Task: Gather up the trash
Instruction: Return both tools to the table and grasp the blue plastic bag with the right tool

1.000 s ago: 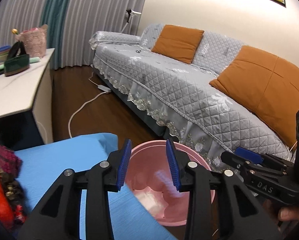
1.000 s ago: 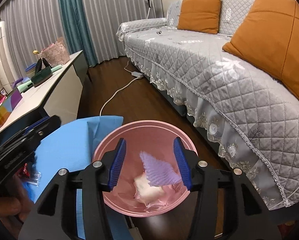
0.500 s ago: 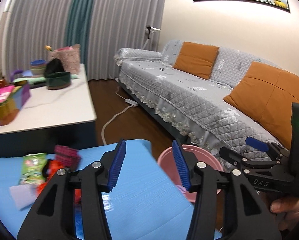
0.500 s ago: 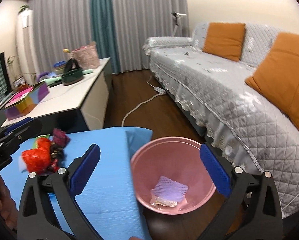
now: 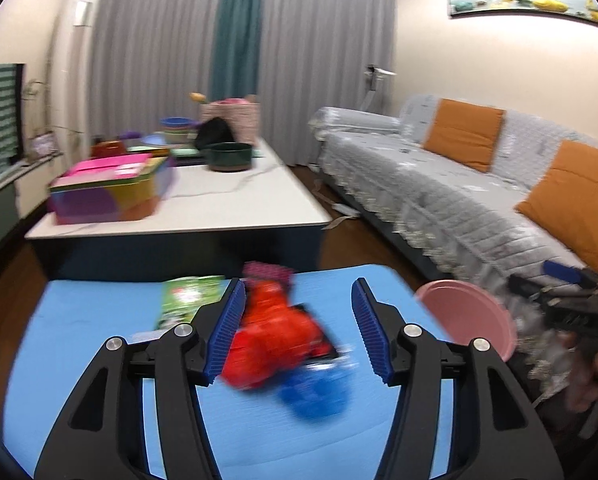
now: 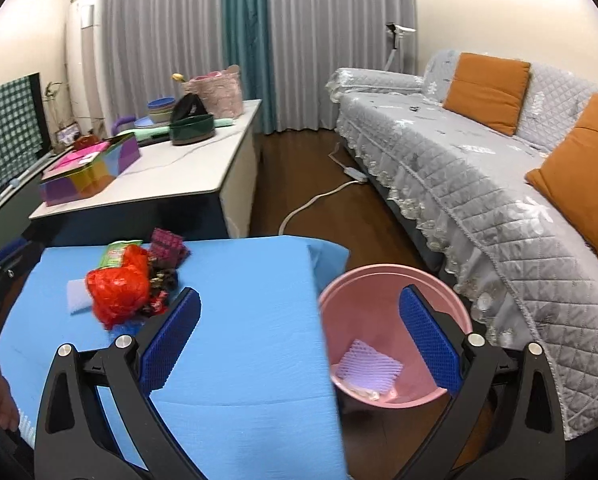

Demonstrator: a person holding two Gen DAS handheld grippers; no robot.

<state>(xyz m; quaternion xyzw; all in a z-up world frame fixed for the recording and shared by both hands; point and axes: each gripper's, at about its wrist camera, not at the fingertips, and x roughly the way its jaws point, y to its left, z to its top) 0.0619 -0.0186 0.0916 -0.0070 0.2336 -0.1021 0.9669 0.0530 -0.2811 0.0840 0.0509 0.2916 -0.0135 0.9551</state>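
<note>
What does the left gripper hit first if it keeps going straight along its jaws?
Most likely the red plastic bag: it sits between the open jaws of the left gripper, on the blue mat. The frame is motion-blurred, so depth is uncertain.

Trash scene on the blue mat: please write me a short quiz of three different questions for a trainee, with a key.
1. True or false: the pink bin stands on the blue mat.
2. Which item already lies in the bin? A. the purple foam net B. the red plastic bag C. the green wrapper
3. Fill in: the left gripper is ____, with the red bag between its fingers in the left wrist view.

Key
1. False; it stands on the floor beside the mat's edge.
2. A
3. Open. The right gripper is open too.
</note>
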